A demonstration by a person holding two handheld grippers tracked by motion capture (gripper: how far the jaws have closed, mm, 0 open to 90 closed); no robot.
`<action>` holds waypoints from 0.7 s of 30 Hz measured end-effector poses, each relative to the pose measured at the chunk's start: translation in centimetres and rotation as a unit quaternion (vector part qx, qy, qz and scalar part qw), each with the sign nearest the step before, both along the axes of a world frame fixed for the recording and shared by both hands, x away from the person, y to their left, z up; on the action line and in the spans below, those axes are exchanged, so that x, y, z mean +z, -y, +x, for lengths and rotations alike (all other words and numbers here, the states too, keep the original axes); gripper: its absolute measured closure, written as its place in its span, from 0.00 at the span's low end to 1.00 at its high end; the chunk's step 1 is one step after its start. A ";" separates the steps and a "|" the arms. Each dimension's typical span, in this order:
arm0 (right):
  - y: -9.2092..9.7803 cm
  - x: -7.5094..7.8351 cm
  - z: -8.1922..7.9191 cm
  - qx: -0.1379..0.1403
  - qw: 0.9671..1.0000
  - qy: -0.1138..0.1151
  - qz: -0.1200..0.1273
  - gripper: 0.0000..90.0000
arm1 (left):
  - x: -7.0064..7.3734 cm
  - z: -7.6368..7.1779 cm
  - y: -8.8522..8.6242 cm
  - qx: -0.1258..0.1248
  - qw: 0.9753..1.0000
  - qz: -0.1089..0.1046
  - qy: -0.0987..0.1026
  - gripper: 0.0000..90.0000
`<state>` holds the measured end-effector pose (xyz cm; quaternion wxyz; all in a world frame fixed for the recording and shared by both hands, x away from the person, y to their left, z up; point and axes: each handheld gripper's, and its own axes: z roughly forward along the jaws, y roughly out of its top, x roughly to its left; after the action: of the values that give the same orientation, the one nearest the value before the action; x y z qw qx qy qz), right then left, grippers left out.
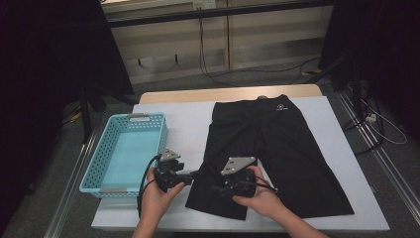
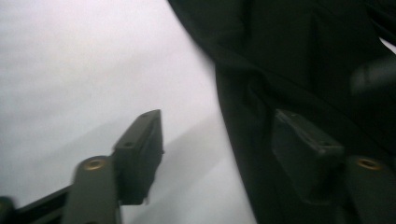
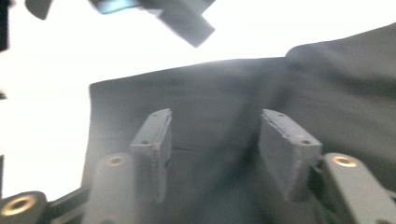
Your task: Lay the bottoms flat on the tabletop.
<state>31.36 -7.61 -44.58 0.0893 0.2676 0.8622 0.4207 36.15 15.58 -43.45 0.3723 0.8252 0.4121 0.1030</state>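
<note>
Black shorts point(image 1: 270, 148) lie flat on the white table cover point(image 1: 188, 121), waistband at the far side, leg hems toward me. My left gripper point(image 1: 190, 174) is at the left edge of the near left leg and stands open; in the left gripper view one jaw hangs over the white cover and the other over the dark cloth point(image 2: 299, 70), the gripper's midpoint point(image 2: 224, 154) at the hem edge. My right gripper point(image 1: 218, 188) is open just above the same leg near its hem; the right gripper view has black cloth point(image 3: 215, 107) between and under its jaws point(image 3: 212, 154).
A light blue perforated basket point(image 1: 126, 153) stands on the left part of the table, close to my left hand. Bare white cover runs along the near edge and right side. Cables lie on the floor beyond the table.
</note>
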 end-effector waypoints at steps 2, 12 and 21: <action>-1.2 -0.3 -0.5 0.023 1.000 0.000 -0.004 0.55 | -0.1 0.3 0.0 0.004 1.000 -0.001 0.001 0.33; -4.6 -1.5 -2.2 0.107 0.994 0.006 -0.017 0.98 | 0.1 0.9 0.2 0.017 1.000 -0.002 -0.005 0.31; -4.8 -1.1 -3.3 0.155 0.988 -0.023 -0.013 1.00 | 0.0 1.0 0.2 0.017 1.000 -0.001 -0.006 0.31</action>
<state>28.11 -2.85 -45.69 0.0065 0.1387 0.9005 0.4122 37.13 15.36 -43.43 0.3690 0.8182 0.4286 0.1035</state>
